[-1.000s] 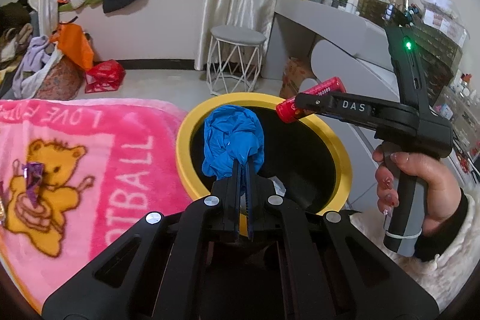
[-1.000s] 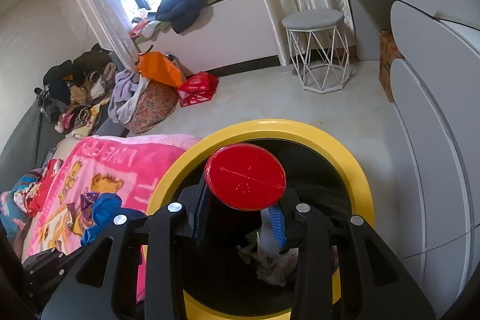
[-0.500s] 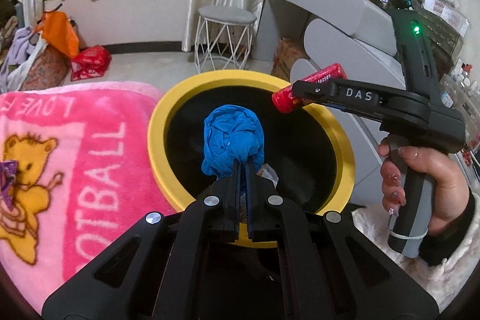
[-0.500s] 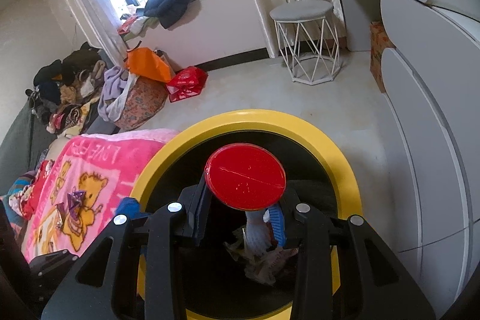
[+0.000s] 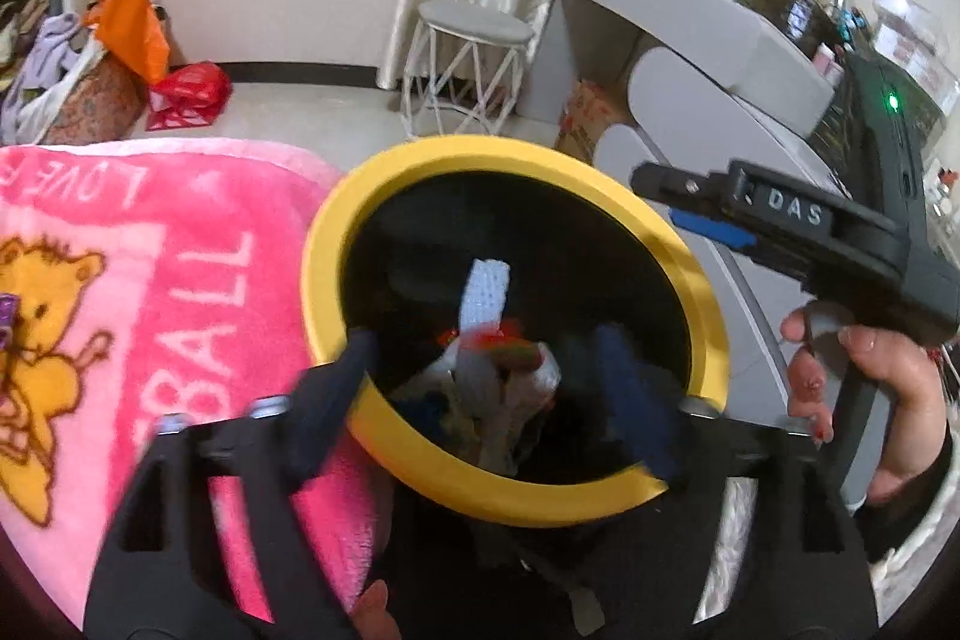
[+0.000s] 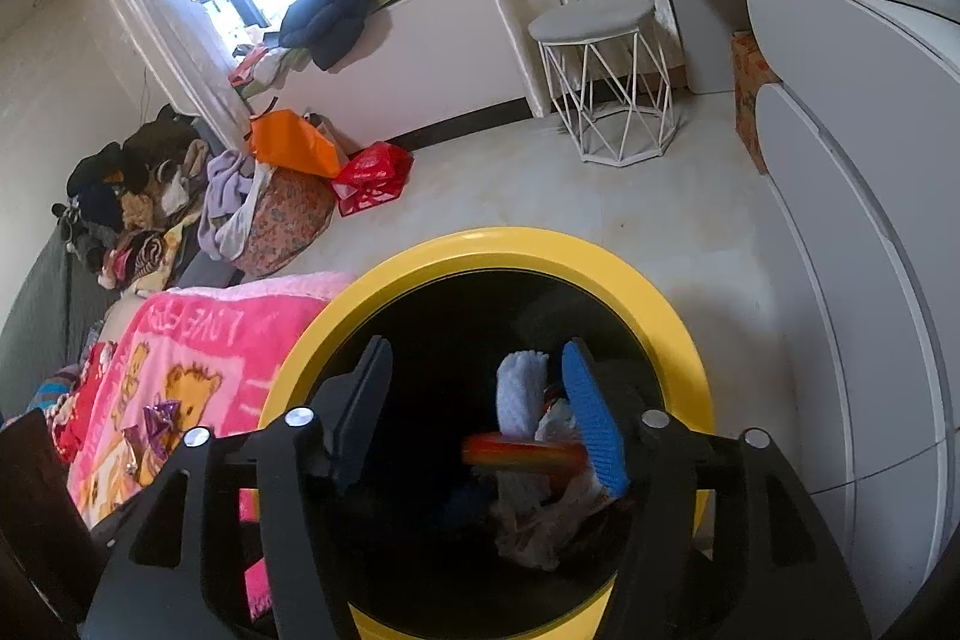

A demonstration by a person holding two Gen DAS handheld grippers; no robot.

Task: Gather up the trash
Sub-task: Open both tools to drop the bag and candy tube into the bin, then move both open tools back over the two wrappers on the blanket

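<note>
A black bin with a yellow rim (image 5: 324, 244) (image 6: 516, 244) stands beside the pink blanket. My left gripper (image 5: 486, 400) hangs over its near edge, jaws opening wide, nothing between them. My right gripper (image 6: 477, 418) is over the bin too, jaws opening and empty; the left wrist view shows it (image 5: 678, 202) from the side in a person's hand (image 5: 870, 382). A red can (image 6: 522, 451) (image 5: 492, 340), blurred, is falling inside the bin onto white trash (image 6: 519, 394). A blue crumpled piece (image 6: 468, 502) lies dark at the bottom. A purple wrapper (image 6: 159, 415) lies on the blanket.
The pink bear blanket (image 5: 150, 292) covers the surface left of the bin. A white curved cabinet (image 6: 840, 280) stands close on the right. A wire stool (image 6: 600, 82), a red bag (image 6: 372, 178) and heaps of clothes (image 6: 252, 202) sit on the floor beyond.
Both grippers have opened. The blue crumpled piece has dropped from the left one into the bin, and the red can has left the right one and is falling in.
</note>
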